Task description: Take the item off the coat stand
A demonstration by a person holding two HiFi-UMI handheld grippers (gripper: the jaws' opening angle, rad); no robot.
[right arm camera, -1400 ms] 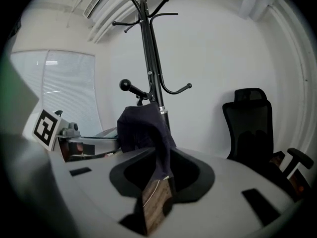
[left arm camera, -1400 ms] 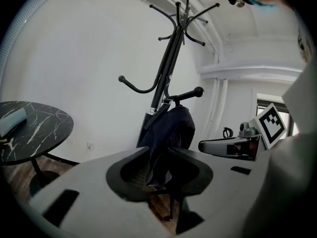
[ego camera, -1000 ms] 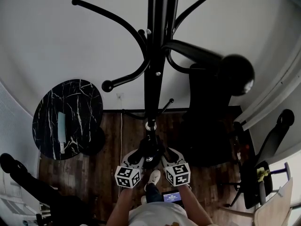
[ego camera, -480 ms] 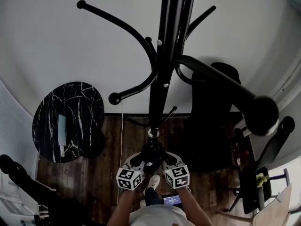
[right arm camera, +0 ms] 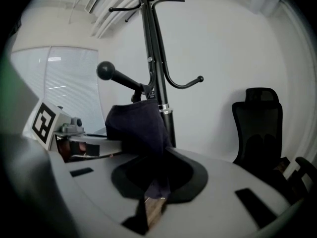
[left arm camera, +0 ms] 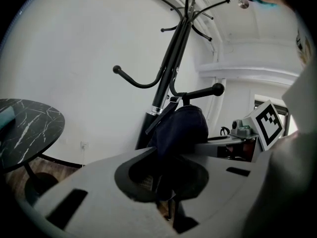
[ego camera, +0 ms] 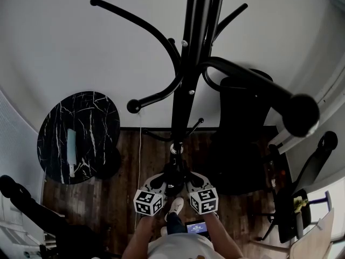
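A black coat stand (ego camera: pixel 186 80) rises in front of me, and a dark navy cloth item (left arm camera: pixel 181 128) hangs from one of its low hooks. Both grippers meet at that item low on the pole. My left gripper (left arm camera: pixel 168 202) has the cloth running down into its narrow jaw gap. My right gripper (right arm camera: pixel 151 197) has just been closing its jaws, and the same cloth item (right arm camera: pixel 136 125) is now pinched between them. In the head view the two marker cubes sit side by side, with the left gripper (ego camera: pixel 164 181) and right gripper (ego camera: pixel 186 181) converging on the dark bundle.
A round black marble table (ego camera: pixel 78 136) with a pale object (ego camera: pixel 70 145) on it stands at the left. A black office chair (ego camera: pixel 242 134) is behind the stand at the right, with another chair (ego camera: pixel 302 198) further right. A knobbed hook arm (ego camera: pixel 299 112) juts toward me. The floor is wooden.
The head view has shifted, so the stand's near knobbed arm now shows further right. Both grippers stay at the same spot by the pole.
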